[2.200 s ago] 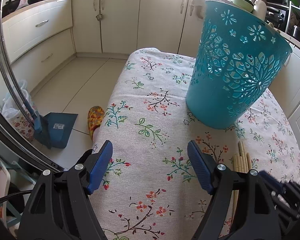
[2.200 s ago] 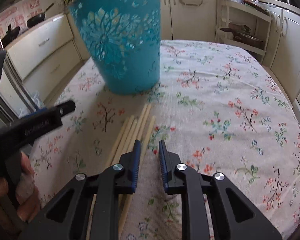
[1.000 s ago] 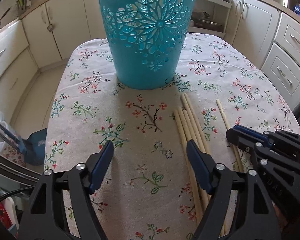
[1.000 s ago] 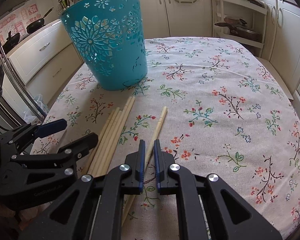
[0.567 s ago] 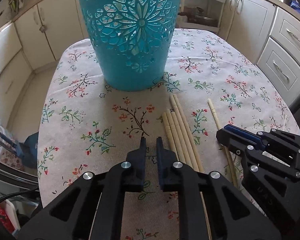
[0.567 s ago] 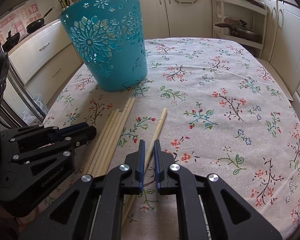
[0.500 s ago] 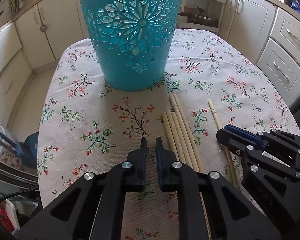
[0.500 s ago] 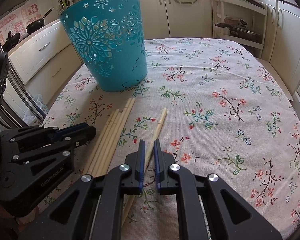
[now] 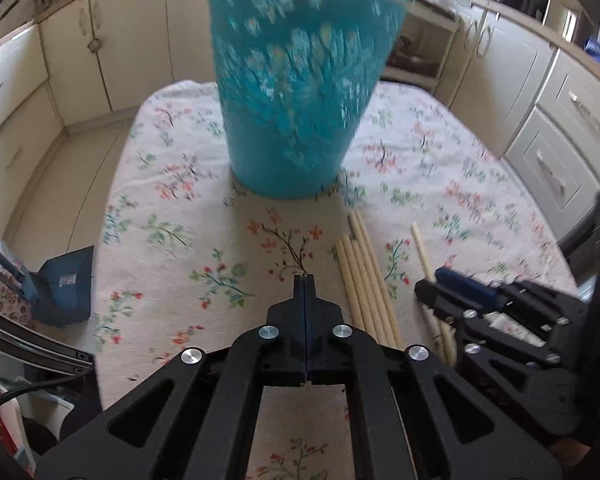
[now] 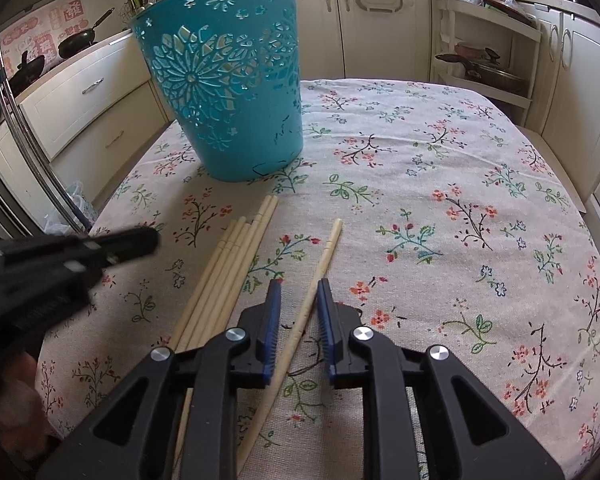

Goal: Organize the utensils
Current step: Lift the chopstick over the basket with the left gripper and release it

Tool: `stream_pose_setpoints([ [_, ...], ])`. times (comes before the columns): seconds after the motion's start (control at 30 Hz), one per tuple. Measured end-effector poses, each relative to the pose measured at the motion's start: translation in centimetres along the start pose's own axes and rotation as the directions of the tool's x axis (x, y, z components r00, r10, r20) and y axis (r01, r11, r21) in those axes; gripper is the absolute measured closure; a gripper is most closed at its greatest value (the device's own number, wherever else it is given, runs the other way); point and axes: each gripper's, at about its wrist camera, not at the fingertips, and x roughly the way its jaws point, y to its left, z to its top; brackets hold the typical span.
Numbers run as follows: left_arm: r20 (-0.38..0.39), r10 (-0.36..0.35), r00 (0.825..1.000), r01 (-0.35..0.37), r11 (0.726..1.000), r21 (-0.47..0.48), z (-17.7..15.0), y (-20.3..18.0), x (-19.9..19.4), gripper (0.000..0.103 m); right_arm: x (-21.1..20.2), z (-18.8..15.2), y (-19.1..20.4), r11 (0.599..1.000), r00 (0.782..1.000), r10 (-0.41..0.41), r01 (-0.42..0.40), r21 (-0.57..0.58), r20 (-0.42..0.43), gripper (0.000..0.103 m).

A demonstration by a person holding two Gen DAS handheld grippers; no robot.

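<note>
A teal cut-out basket [image 10: 228,80] stands upright on the flowered tablecloth [image 10: 440,184]; it also shows, blurred, in the left wrist view [image 9: 300,92]. A bundle of pale wooden chopsticks [image 10: 228,276] lies in front of it, and a single chopstick [image 10: 320,272] lies to their right. My right gripper [image 10: 298,292] is slightly open, its jaws either side of the single chopstick without gripping it. My left gripper [image 9: 305,280] is shut and empty, above the cloth just left of the bundle [image 9: 364,280].
Cream kitchen cabinets [image 10: 92,100] surround the table. An open shelf unit with pots [image 10: 484,56] stands behind it. A blue dustpan [image 9: 64,284] lies on the floor left of the table. The table edge runs close on the left [image 9: 100,280].
My left gripper has closed fully and moved, blurring its view. My right gripper has opened a little around the single chopstick.
</note>
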Motion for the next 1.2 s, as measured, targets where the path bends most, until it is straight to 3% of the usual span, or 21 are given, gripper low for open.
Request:
stream_pose_setpoints([
  [0.23, 0.134, -0.109, 0.985, 0.117, 0.992, -0.050, 2.7, 1.0, -6.1, 0.103, 0.0, 0.0, 0.0, 1.000, 1.000, -0.001, 0.001, -0.001, 0.000, 0.083],
  [0.37, 0.250, -0.158, 0.955, 0.181, 0.981, -0.074, 5.7, 1.6, -10.0, 0.103, 0.0, 0.0, 0.0, 1.000, 1.000, -0.002, 0.002, -0.002, 0.000, 0.083],
  [0.53, 0.380, -0.164, 0.910, 0.212, 0.973, -0.089, 9.6, 1.7, -13.6, 0.103, 0.0, 0.0, 0.0, 1.000, 1.000, -0.002, 0.002, -0.002, 0.000, 0.083],
  [0.67, 0.441, -0.161, 0.883, 0.228, 0.968, -0.103, 12.9, 1.6, -14.6, 0.103, 0.0, 0.0, 0.0, 1.000, 1.000, 0.001, -0.001, -0.005, 0.000, 0.081],
  [0.8, 0.468, -0.164, 0.868, 0.235, 0.967, -0.095, 15.6, 1.0, -14.6, 0.103, 0.0, 0.1, -0.1, 1.000, 1.000, 0.007, -0.007, -0.003, -0.001, 0.080],
  [0.9, 0.473, -0.165, 0.866, 0.237, 0.967, -0.096, 16.7, 0.6, -14.2, 0.103, 0.0, 0.2, -0.4, 1.000, 1.000, 0.020, -0.020, 0.007, -0.001, 0.080],
  [1.0, 0.445, -0.183, 0.876, 0.243, 0.966, -0.082, 15.9, 0.2, -14.0, 0.103, 0.0, 0.2, -0.6, 0.999, 0.999, 0.034, -0.034, 0.019, -0.002, 0.080],
  [1.1, 0.399, -0.173, 0.900, 0.208, 0.977, -0.046, 12.6, -0.5, -13.2, 0.103, 0.0, 0.2, -0.8, 0.999, 0.999, 0.044, -0.044, 0.028, -0.002, 0.080],
  [1.2, 0.359, -0.172, 0.918, 0.209, 0.976, -0.066, 11.2, 0.4, -12.0, 0.103, 0.1, 0.2, -0.6, 0.999, 0.999, 0.042, -0.042, 0.021, -0.002, 0.078],
])
